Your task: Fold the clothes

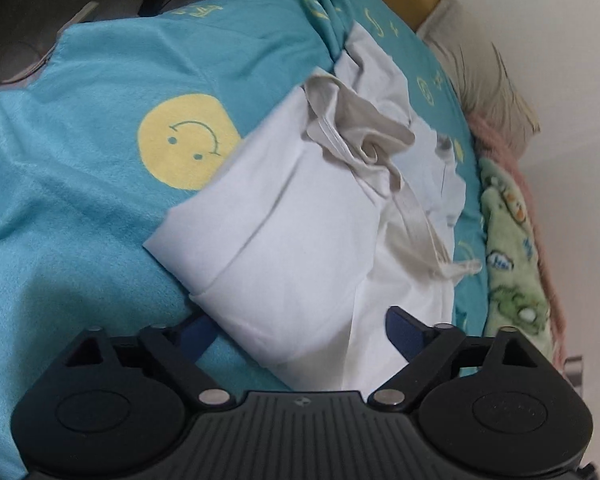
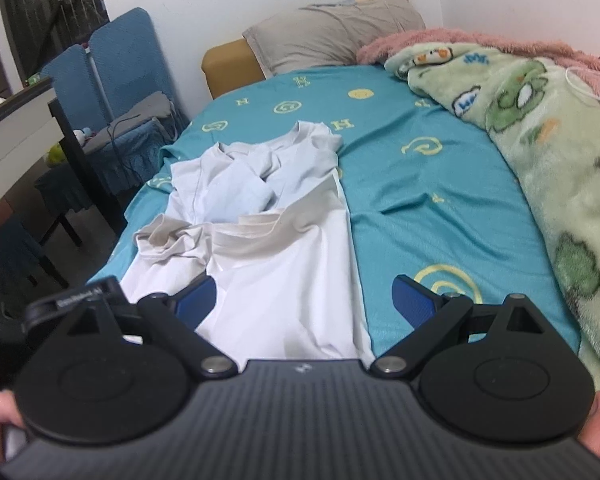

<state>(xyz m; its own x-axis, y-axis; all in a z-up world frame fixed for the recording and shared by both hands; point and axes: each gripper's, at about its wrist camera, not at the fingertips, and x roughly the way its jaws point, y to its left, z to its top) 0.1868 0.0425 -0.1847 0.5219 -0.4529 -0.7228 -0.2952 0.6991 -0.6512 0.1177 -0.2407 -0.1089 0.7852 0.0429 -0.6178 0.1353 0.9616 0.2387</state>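
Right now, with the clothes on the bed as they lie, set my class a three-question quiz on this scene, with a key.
1. True or false: the white garment lies on a teal bedsheet.
2. Which lies beside the wall: A) green blanket, B) red towel, C) black coat?
3. Fill in: on the white garment lies a crumpled ____ garment.

Key:
1. True.
2. A.
3. Beige. Both the left gripper and the right gripper have their jaws apart and grip nothing.

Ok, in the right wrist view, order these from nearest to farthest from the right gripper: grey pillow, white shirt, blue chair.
From the right gripper:
1. White shirt, lying between its open jaws.
2. Blue chair, far left, beside the bed.
3. Grey pillow, at the bed's head.
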